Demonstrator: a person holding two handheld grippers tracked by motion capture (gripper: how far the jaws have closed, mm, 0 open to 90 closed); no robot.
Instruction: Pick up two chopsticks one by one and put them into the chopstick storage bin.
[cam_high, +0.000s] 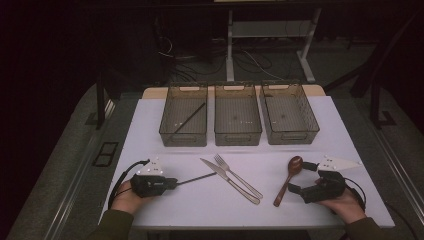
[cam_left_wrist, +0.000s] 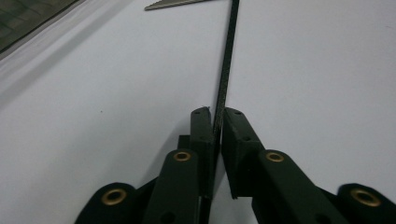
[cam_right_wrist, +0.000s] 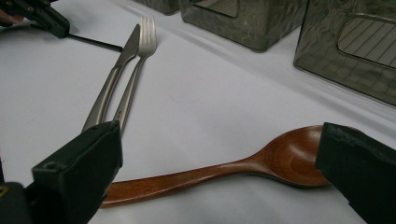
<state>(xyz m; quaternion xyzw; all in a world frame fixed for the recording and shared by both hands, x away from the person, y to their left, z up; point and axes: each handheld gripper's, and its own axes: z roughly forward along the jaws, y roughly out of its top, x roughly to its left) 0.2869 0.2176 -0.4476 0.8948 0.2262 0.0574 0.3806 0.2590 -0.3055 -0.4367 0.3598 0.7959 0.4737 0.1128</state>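
My left gripper (cam_high: 175, 182) rests low on the white table (cam_high: 150, 130) at the front left, shut on one end of a thin black chopstick (cam_high: 197, 178) that points toward the knife. The left gripper view has its jaws (cam_left_wrist: 217, 114) pinched on the chopstick (cam_left_wrist: 226, 70). At the front right my right gripper (cam_high: 299, 177) stands open, one jaw on either side of a wooden spoon (cam_high: 285, 184). In the right gripper view the spoon (cam_right_wrist: 261, 163) lies flat on the table between the wide-apart jaws of that gripper (cam_right_wrist: 218, 135), untouched.
A knife (cam_high: 220, 172) and fork (cam_high: 235, 175) lie side by side in the table's middle. Three grey mesh bins (cam_high: 182, 139) (cam_high: 237, 136) (cam_high: 295, 136) line the back; the left one holds another black chopstick (cam_high: 189, 120).
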